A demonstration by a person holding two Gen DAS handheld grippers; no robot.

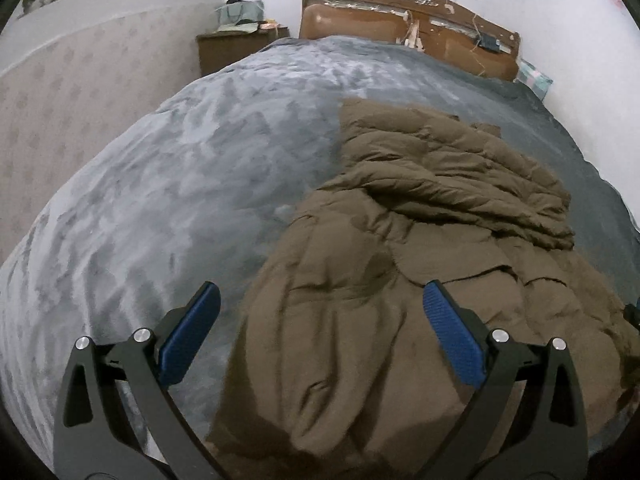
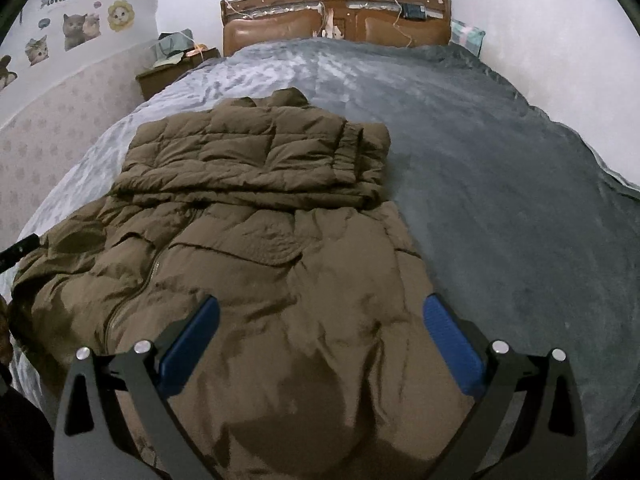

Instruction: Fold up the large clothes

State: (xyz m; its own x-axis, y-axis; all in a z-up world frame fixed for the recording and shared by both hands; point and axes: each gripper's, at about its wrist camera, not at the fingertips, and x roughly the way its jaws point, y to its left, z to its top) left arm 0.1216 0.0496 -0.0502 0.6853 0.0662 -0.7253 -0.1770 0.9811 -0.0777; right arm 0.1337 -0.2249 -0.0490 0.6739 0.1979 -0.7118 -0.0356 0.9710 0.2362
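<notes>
A large brown quilted coat point(image 1: 400, 264) lies on the grey bedspread point(image 1: 192, 168), its far part folded across its middle. In the right wrist view the same brown quilted coat point(image 2: 256, 248) shows a front zip and its folded part point(image 2: 256, 156) lying crosswise. My left gripper point(image 1: 320, 300) hovers open over the coat's near left edge, nothing between its blue pads point(image 1: 192, 336). Above the coat's near right part, my right gripper point(image 2: 320, 308) is also open and holds nothing. At the far left edge of the right wrist view a dark piece of the other tool point(image 2: 18, 250) pokes in.
The grey bedspread point(image 2: 500, 184) spreads wide to the coat's right. A brown wooden headboard point(image 2: 336, 12) stands at the far end. A bedside cabinet point(image 1: 236, 46) with clutter on top sits at the far left. A wall with cat stickers point(image 2: 76, 30) runs along the left.
</notes>
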